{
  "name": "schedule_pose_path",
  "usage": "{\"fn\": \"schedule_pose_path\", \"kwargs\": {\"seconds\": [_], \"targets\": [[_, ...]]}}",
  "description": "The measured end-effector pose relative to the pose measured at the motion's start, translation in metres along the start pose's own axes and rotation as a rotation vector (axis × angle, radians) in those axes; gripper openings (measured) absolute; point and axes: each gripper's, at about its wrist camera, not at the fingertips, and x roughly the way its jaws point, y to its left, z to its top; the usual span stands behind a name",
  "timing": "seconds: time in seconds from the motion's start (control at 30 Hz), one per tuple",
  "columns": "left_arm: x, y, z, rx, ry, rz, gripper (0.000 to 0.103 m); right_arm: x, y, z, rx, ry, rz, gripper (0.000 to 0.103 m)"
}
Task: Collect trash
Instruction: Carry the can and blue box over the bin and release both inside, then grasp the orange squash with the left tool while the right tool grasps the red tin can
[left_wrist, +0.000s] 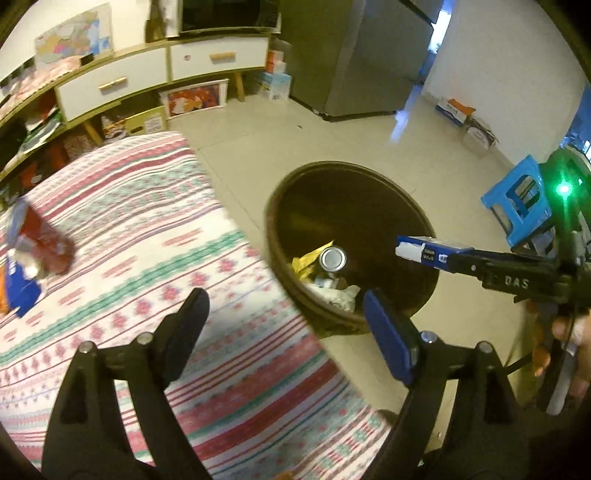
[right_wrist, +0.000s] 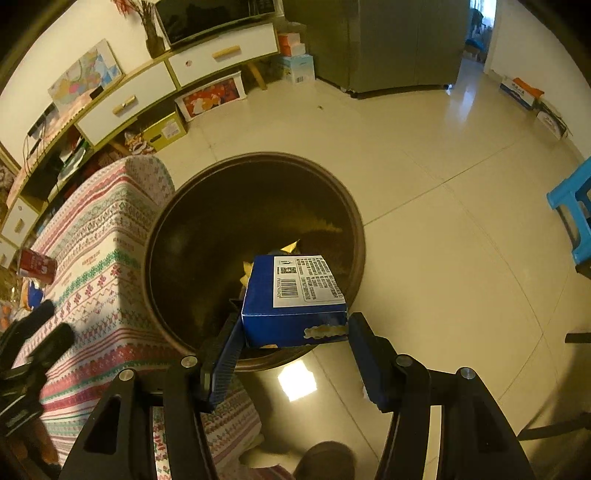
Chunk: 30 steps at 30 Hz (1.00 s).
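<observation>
Blue box (right_wrist: 293, 301) above brown bin (right_wrist: 173, 206)

Looking down past the wide-open left gripper (left_wrist: 284, 317), nothing between its fingers. Below, a striped cloth (left_wrist: 147, 251) in pink, green and white. Far left on the cloth, a red pack (left_wrist: 44, 242) and a blue wrapper (left_wrist: 20, 291), both blurry. Beside the cloth, on the pale floor (left_wrist: 369, 140), a dark round bin (left_wrist: 347, 236). Inside the bin, a silver can (left_wrist: 333, 258), a yellow wrapper (left_wrist: 306, 262) and some white scraps (left_wrist: 341, 295). Over the bin's right side, the right gripper (left_wrist: 448, 258) holding a blue box (left_wrist: 424, 249). Behind, a blue stool (left_wrist: 517, 199), a white cabinet (left_wrist: 147, 74) and a grey fridge (left_wrist: 354, 55).
</observation>
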Motion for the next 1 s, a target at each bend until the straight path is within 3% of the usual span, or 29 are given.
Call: {"fn": "schedule_pose_path", "kwargs": {"seconds": [0.3, 0.4, 0.5, 1.0], "targets": [[-0.041, 0.056, -0.021, -0.045, -0.016, 0.086, 0.086, 0.008, 0.018, 0.003, -0.021, -0.004, -0.030, 0.060], [-0.053, 0.075, -0.029, -0.074, -0.016, 0.117, 0.086, 0.002, 0.027, 0.005, -0.022, -0.027, -0.037, 0.075], [-0.066, 0.096, -0.037, -0.110, -0.027, 0.149, 0.087, -0.007, 0.042, 0.008, -0.032, -0.044, -0.021, 0.078], [-0.118, 0.218, -0.065, -0.312, -0.115, 0.336, 0.094, -0.031, 0.166, 0.008, -0.138, -0.109, 0.100, 0.080]]}}
